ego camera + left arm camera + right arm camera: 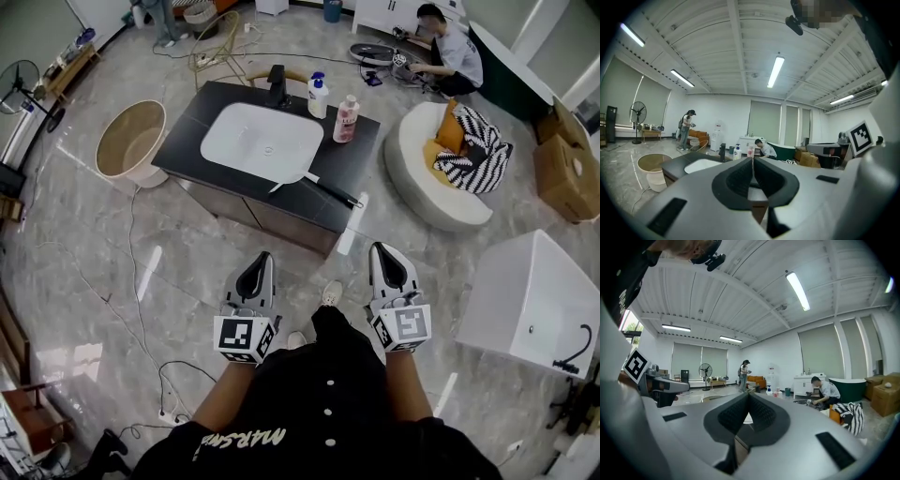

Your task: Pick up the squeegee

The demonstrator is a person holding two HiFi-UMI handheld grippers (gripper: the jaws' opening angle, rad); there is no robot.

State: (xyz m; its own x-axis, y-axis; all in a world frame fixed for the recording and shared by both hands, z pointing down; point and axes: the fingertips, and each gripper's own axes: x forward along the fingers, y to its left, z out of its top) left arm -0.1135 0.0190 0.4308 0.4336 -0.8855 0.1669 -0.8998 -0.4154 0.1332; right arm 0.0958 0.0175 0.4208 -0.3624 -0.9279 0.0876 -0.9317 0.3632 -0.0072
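The squeegee (330,189) lies on the dark vanity top (187,131), its black handle pointing to the front right corner, beside the white basin (262,142). My two grippers hover over the floor in front of the vanity, well short of it. The left gripper (263,258) is shut and holds nothing; its jaws meet in a line in the left gripper view (752,161). The right gripper (379,249) is likewise shut and bare, as the right gripper view shows (749,397). Both point toward the vanity.
A black faucet (277,86), a white pump bottle (318,97) and a pink bottle (346,119) stand behind the basin. A beige tub (131,141) sits left, a white round seat (431,178) right, a white cabinet (534,300) near right. Cables (178,375) cross the floor. A person (450,56) crouches at the back.
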